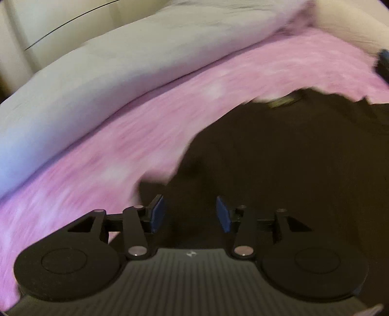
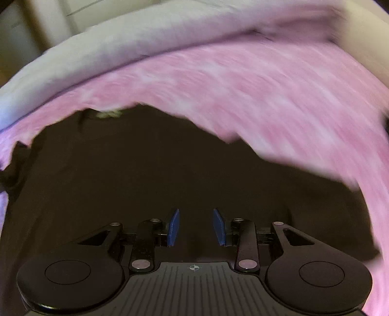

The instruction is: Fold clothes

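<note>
A dark brown T-shirt (image 1: 279, 155) lies spread on a pink fuzzy blanket (image 1: 121, 150); its neck label (image 1: 283, 102) shows at the far edge. My left gripper (image 1: 190, 206) hovers over the shirt's left side near a sleeve, blue pads apart, nothing between them. In the right wrist view the same shirt (image 2: 145, 170) fills the middle, with its neck label (image 2: 108, 113) at the far left. My right gripper (image 2: 196, 222) is over the shirt's body, blue pads apart and empty. Both views are motion-blurred.
A white duvet or pillow (image 1: 109, 60) runs along the far side of the pink blanket (image 2: 279, 97). Pale cabinet fronts (image 1: 48, 21) stand behind it. A dark gripper-like shape (image 1: 383, 63) pokes in at the right edge of the left wrist view.
</note>
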Demonstrator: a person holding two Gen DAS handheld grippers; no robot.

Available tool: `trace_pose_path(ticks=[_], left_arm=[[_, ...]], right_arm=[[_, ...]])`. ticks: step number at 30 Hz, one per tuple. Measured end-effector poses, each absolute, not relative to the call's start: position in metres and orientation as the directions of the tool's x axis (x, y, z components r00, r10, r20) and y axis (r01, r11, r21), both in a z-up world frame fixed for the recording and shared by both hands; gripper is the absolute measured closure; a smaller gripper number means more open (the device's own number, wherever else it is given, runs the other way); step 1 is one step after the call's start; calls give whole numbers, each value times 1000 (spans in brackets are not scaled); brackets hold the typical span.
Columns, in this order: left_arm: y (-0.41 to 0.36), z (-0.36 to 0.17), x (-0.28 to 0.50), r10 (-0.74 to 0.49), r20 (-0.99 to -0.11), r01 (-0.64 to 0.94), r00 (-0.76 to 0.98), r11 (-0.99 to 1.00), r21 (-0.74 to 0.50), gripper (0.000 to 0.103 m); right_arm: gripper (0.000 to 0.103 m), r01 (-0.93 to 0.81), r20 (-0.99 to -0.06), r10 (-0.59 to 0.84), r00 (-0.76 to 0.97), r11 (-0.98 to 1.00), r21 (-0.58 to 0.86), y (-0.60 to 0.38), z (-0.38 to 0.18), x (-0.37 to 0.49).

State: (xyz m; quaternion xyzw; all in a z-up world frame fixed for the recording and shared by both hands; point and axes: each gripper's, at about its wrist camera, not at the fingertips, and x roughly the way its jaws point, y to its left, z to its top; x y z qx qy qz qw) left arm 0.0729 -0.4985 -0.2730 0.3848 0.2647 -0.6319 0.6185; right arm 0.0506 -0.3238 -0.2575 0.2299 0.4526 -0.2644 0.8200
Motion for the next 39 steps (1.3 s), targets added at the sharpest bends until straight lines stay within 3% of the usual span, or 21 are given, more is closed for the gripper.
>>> trace_pose_path(ticks=[5,13,14,15,16,17,24,29,31,33,34,35,36,37,39], left_arm=[[-591,-297,39,-574,-819,973,11,-183,141,59],[-677,-346,35,-440,-898,964,3,-236,119,61],[-679,-347,36,-433,-901,965,-9,-242,106,67],[-681,-348,37,-425,-905,964,-23,-248,92,83],[-680,-346,36,-417,-908,963,-45,-259,72,94],[-679,-342,34,-416,-908,961,-46,-267,73,101],[-683,-301,67,-512,-859,981,-11,-172,90,101],[-692,-292,119,-564,-815,990,134,48,130,103],[-696,-291,144,-567,-808,986,157,141,92,103],[-698,-293,151,-553,-827,993,99,108,47,103],[-697,-295,147,-544,-837,997,58,67,25,101],[-696,-299,138,-531,-847,1000,13,4,12,92],[-696,-303,130,-515,-856,998,-32,-58,-3,78],[-696,-308,121,-497,-864,993,-77,-114,-23,72],[-695,-321,103,-458,-880,979,-125,-201,-35,68]], right_arm=[[66,479,-837,-125,532,860,175,-375,-278,143],[65,210,-862,57,504,960,186,-443,-339,213],[66,210,-861,64,504,958,194,-444,-344,213],[71,210,-861,70,504,957,201,-446,-349,214],[101,209,-859,75,506,956,206,-448,-350,215],[101,209,-856,76,511,955,209,-450,-344,217],[103,162,-831,62,552,970,180,-471,-299,243],[103,282,-763,-94,640,952,120,-521,-267,283],[103,261,-753,-56,655,953,156,-521,-266,293],[103,217,-744,17,668,952,217,-513,-269,298],[98,189,-745,53,665,953,237,-506,-273,299],[93,152,-760,87,644,959,238,-495,-282,295],[77,114,-774,120,622,964,241,-483,-291,292],[58,76,-787,152,598,967,244,-472,-300,289],[49,19,-832,188,522,973,232,-455,-322,282]])
